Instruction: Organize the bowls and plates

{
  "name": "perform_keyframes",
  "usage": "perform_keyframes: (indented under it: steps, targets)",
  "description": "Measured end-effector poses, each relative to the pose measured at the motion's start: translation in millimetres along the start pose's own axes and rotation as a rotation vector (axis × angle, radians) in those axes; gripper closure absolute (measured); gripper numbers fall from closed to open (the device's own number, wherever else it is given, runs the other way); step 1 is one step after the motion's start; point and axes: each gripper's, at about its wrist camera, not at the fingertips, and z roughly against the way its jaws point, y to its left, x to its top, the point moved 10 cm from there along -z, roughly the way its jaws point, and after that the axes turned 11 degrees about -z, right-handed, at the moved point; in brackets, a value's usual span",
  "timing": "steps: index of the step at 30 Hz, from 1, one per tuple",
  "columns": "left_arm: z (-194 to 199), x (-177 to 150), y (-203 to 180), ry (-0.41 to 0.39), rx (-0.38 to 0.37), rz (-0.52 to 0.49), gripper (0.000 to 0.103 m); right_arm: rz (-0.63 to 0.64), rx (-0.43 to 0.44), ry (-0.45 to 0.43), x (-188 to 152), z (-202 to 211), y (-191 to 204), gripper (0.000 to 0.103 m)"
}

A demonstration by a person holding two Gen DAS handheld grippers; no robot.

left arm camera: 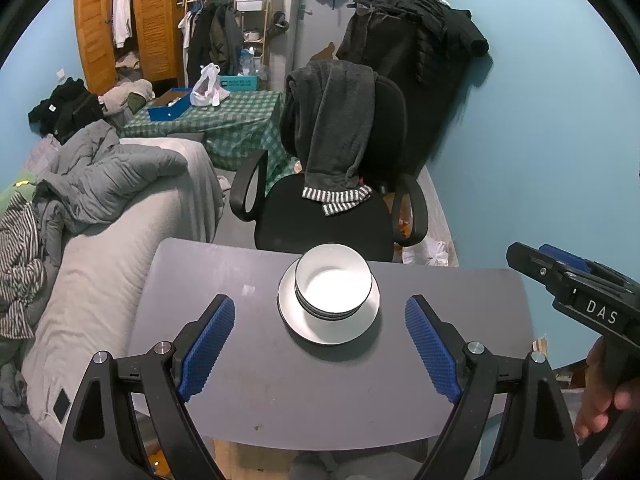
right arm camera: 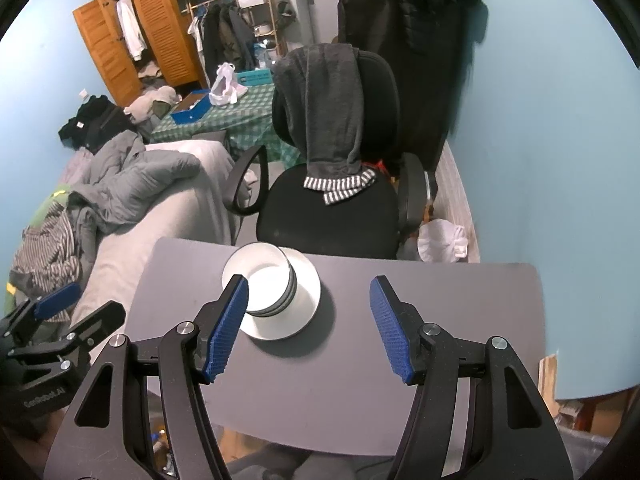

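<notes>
Bowls first: a stack of white round bowls with dark rims (left arm camera: 333,285) sits on a white round plate (left arm camera: 366,326), middle of the grey tabletop (left arm camera: 280,392) toward its far edge. Left gripper (left arm camera: 320,344) hangs over the near side, blue-padded fingers (left arm camera: 208,344) spread wide, nothing between them. Right gripper (right arm camera: 310,328) is spread too, empty, pads off the stack. Bare table all around. Just past the far edge, a black office chair (left arm camera: 320,224) with a grey garment (left arm camera: 336,128) draped over it.
</notes>
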Motion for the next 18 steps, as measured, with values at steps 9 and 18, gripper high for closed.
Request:
perform_keyframes:
  steps: [9, 18]
  targets:
    - [7, -10, 6, 0.009, -0.013, 0.019, 0.015, -0.002, 0.008, 0.004, -5, 2, 2, 0.041]
    - [11, -8, 12, 0.0, -0.006, 0.019, 0.015, 0.013, -0.003, -0.015, -1, 7, 1, 0.041]
